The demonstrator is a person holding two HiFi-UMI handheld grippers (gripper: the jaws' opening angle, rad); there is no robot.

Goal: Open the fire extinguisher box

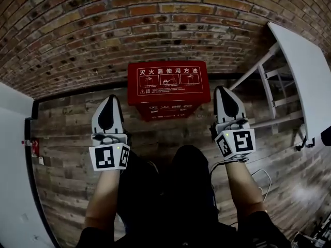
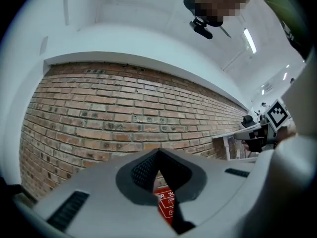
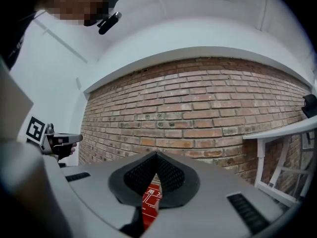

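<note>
1. Two grippers, left and right, hung one at each side of the fire extinguisher box; fingers of both were clenched shut on nothing; neither touched the box.
2. Box: red, lid down; stood on the wooden floor against the brick wall; a white desk stood to its right.
3. Risks, as judged: shut fingers would skid off the lid edge unless parted first; a one-sided lift could twist the lid or let it drop; a lid swung far back could strike the brick.
4. Writing: white characters on the lid read 灭火器使用方法 above three small pictograms; front-panel lettering was too dim to read.
</note>
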